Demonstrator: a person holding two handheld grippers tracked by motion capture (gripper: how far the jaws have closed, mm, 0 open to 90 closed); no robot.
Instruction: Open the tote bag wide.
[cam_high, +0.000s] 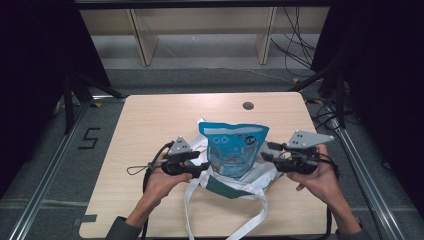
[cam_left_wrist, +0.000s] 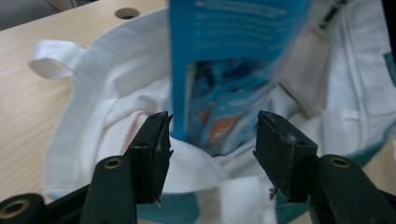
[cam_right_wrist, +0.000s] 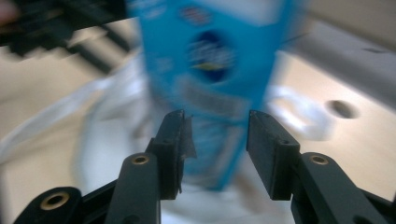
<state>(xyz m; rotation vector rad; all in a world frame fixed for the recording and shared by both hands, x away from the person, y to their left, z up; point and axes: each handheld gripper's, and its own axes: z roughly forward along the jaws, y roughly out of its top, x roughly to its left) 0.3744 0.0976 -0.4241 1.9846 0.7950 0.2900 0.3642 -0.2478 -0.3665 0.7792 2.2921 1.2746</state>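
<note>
1. Your landmark is the white cloth tote bag with green trim (cam_high: 250, 181) lying near the front middle of the light wooden table (cam_high: 150, 125); its white straps trail toward your edge of the table.
2. The glossy blue snack pouch (cam_high: 234, 146) stands upright with its lower part inside the bag's mouth, its top above the rim.
3. Your left gripper (cam_high: 202, 167) sits just at the bag's left side. In the left gripper view (cam_left_wrist: 212, 140) its jaws stand apart, holding nothing; the pouch's lower edge and the bag's opening show between them.
4. Your right gripper (cam_high: 265, 157) is at the bag's right side, near the pouch. In the right gripper view (cam_right_wrist: 215, 140) its jaws are spread, nothing clamped; the pouch (cam_right_wrist: 212, 70) looks blurred beyond them, so contact can't be told.
</note>
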